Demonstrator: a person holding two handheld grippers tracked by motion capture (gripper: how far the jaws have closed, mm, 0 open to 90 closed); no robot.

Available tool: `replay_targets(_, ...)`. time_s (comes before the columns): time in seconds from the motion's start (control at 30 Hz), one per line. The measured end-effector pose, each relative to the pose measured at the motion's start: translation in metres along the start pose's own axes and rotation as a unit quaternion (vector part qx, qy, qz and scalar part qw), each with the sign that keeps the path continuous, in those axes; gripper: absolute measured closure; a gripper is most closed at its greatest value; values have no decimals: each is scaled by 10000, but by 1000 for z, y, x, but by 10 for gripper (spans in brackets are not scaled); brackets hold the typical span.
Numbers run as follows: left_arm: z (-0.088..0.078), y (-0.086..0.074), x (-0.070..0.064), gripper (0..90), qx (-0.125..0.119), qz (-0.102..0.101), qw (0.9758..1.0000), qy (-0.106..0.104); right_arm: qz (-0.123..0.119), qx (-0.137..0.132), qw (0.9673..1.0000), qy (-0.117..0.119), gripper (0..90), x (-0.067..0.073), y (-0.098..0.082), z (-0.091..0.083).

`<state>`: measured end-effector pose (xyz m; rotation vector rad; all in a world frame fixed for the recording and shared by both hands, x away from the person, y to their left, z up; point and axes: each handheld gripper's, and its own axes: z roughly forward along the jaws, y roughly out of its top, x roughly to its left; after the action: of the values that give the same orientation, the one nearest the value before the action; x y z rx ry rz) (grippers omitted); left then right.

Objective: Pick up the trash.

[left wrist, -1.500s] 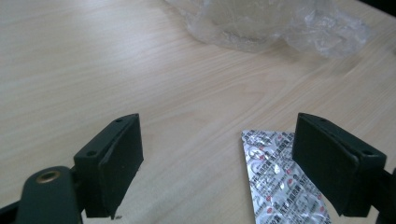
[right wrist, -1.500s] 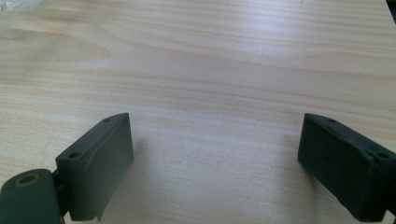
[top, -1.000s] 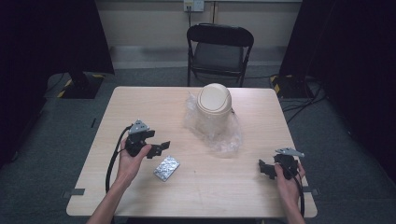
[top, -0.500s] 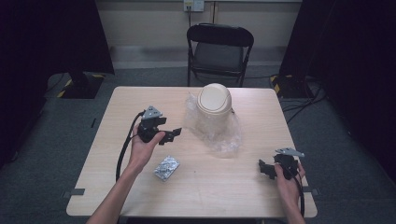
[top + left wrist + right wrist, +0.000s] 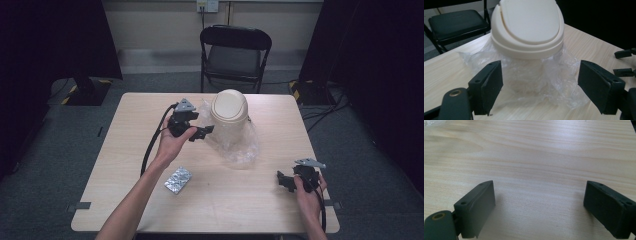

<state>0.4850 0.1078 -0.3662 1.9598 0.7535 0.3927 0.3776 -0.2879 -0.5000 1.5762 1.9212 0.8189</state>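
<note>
A cream bin with a swing lid [image 5: 229,107] [image 5: 529,25] stands at the table's far middle, and a crumpled clear plastic bag [image 5: 241,149] [image 5: 534,80] hangs out from under the lid around its body. My left gripper [image 5: 206,132] [image 5: 540,85] is held above the table just left of the bin and points at it. Its jaws have just been closing a little; they stand open, apart from the bag, with nothing gripped. My right gripper [image 5: 282,180] [image 5: 539,207] rests open near the front right over bare wood.
A silver blister pack [image 5: 178,180] lies on the wooden table [image 5: 125,130] in front of the left hand. A black folding chair [image 5: 235,50] [image 5: 454,22] stands behind the table's far edge. The left gripper's cable loops down toward the left forearm.
The left hand has risen and moved away from the blister pack, right and toward the far side, up to the bin. The right hand has stayed in place.
</note>
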Motion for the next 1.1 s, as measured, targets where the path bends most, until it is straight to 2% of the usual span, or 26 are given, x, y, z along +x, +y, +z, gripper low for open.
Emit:
replay_targets(0.13,14,12,0,197,7,72,9999,-96,1,0,10000,0,94,0,0,0)
replay_targets(0.2,20,17,-1,196,-15,37,9999,-162,0,0,10000,0,94,0,0,0)
replay_targets(0.3,29,23,-2,196,9,111,9998,-178,0,0,10000,-1,94,0,0,0)
replay_targets(0.43,39,26,-4,196,43,144,9996,-244,0,0,10000,0,94,0,0,0)
replay_targets(0.6,56,28,-9,194,97,282,9990,-322,0,0,10000,0,94,0,0,0)
replay_targets(0.67,61,29,-10,193,109,249,9989,-374,-2,-2,10000,-1,94,0,0,0)
replay_targets(0.93,78,34,-15,186,366,298,9981,-388,-3,-1,10000,-2,94,0,0,0)
replay_targets(1.1,83,36,-14,186,299,351,9984,-319,-24,-11,10000,-19,98,1,0,0)
